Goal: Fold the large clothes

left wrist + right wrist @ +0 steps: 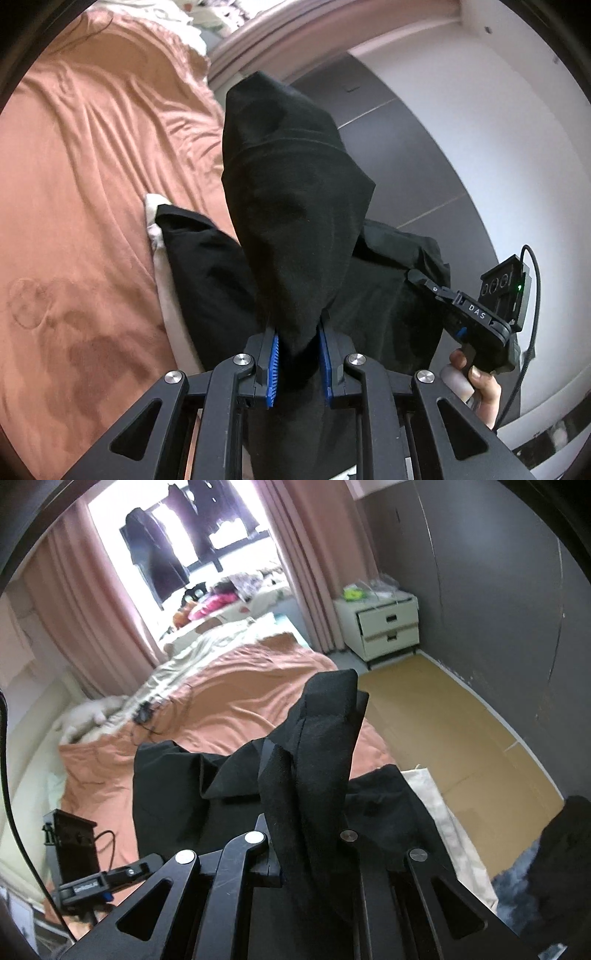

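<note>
A large black garment (295, 221) hangs between both grippers over the foot edge of a bed with an orange-brown cover (85, 184). My left gripper (297, 363) is shut on a bunched corner of it, the cloth pinched between the blue pads (272, 369) and rising in a peak ahead. In the right wrist view my right gripper (308, 853) is shut on another thick fold of the black garment (314, 760), which hides its fingertips. The garment's lower part lies spread on the bed cover (240, 709). The right gripper also shows at the right of the left wrist view, held by a hand (480, 380).
A white cloth (157, 229) lies under the garment at the bed's edge. Beige bedding and a cable (147, 716) lie farther up the bed. A white nightstand (384, 627) stands by the grey wall, with tan floor (443, 738) beside the bed. Pink curtains frame the window.
</note>
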{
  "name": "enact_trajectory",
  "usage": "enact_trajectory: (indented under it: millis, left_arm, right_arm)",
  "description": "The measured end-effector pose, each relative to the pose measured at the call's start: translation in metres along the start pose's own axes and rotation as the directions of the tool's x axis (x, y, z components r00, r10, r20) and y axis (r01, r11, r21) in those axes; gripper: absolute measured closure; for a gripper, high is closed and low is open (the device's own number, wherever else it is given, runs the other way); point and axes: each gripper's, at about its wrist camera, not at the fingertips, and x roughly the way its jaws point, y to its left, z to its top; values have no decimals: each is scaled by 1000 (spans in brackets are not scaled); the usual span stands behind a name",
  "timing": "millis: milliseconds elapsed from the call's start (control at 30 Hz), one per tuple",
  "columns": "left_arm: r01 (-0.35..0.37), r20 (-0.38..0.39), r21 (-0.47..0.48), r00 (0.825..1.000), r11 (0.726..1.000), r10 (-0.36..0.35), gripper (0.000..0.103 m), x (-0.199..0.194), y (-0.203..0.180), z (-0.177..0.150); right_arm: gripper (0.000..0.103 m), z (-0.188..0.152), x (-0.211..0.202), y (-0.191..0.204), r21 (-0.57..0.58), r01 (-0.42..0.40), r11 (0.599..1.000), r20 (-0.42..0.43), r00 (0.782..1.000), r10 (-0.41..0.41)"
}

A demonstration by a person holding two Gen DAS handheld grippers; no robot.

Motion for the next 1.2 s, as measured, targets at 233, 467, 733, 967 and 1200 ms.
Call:
enact_trajectory:
  millis: [233, 467, 733, 967, 1200]
  left_arm:
    - [-57, -37, -38, 998, 998, 55, 83, 40, 41, 11]
    - [-86, -25, -50, 996, 995, 84, 61, 42, 63, 12]
    - [-78, -31, -83, 997, 993, 76, 60, 30, 78, -8]
    - [-127, -116, -87, 986, 988, 117, 60, 54, 80, -31]
    - [-139, -119, -112, 985, 984, 125, 60, 47, 80, -30]
  right_arm:
    - [94, 3, 72, -42, 38, 70, 997, -101, 993, -66]
    - [94, 5, 114, -70, 64, 154, 986, -181, 973, -141]
    - [95, 14, 147, -93, 51, 238, 970, -254, 942, -218]
    - [37, 3, 140, -132, 158, 428, 890, -298, 880, -370]
    - [36, -24, 36, -146, 272, 287, 919, -166, 954, -249]
